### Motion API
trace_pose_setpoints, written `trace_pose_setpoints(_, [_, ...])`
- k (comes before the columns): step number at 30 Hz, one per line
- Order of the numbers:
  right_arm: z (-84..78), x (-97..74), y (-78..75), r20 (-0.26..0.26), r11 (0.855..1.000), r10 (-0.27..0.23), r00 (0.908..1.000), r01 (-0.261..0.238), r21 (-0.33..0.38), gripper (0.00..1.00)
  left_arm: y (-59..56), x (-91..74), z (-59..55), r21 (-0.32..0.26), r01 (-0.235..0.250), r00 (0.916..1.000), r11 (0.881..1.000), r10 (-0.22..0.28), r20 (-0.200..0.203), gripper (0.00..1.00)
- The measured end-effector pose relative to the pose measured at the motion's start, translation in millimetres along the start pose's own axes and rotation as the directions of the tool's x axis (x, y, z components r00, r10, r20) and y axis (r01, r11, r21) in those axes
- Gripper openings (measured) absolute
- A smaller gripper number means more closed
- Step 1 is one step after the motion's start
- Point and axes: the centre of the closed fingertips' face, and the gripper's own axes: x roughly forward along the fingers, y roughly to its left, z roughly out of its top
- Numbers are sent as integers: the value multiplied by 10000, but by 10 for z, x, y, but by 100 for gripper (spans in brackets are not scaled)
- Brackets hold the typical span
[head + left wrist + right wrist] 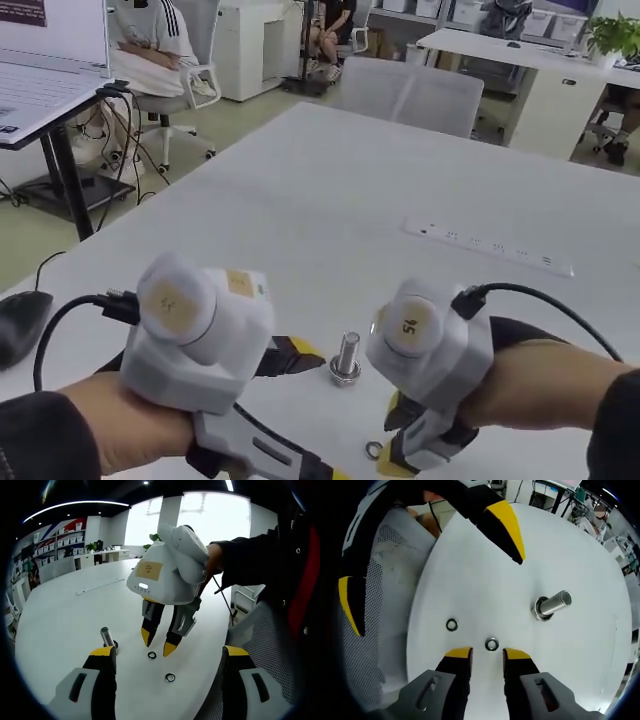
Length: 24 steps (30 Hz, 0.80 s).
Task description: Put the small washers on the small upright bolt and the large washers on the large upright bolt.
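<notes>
We hold the left gripper (298, 410) and right gripper (390, 438) on either side of an upright bolt (345, 360) on the tabletop (330, 200). A washer (373, 450) lies just beside the right one.

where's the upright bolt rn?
Head view: the silver upright metal bolt stands on the white table between the left hand-held gripper and the right hand-held gripper.

In the head view, the body of my right hand-held gripper (393, 437) hides most of its jaws, and a washer (373, 450) peeks half out beside it. In the left gripper view my own jaw covers part of the bolt (105, 636) foot. That washer and the other washer (452, 625) are too small to tell as small or large.
</notes>
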Motion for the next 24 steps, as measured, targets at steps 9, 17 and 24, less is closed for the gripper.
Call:
trace_pose_setpoints(9, [-21,74,-25,-159,9999,73,9998,-75,-98,24,8,-3,11,-29,-35,10000,10000,35,43,87])
trace_pose_setpoints(17, [-39,129,-24,-284,9998,90,9996,-96,-202,23,9,-6,7,-69,-40,10000,10000,40,51,87])
trace_pose_setpoints(24, [-32,150,-35,-245,9997,64,9997,-70,-229,22,11,-6,7,-81,-33,10000,10000,34,75,87])
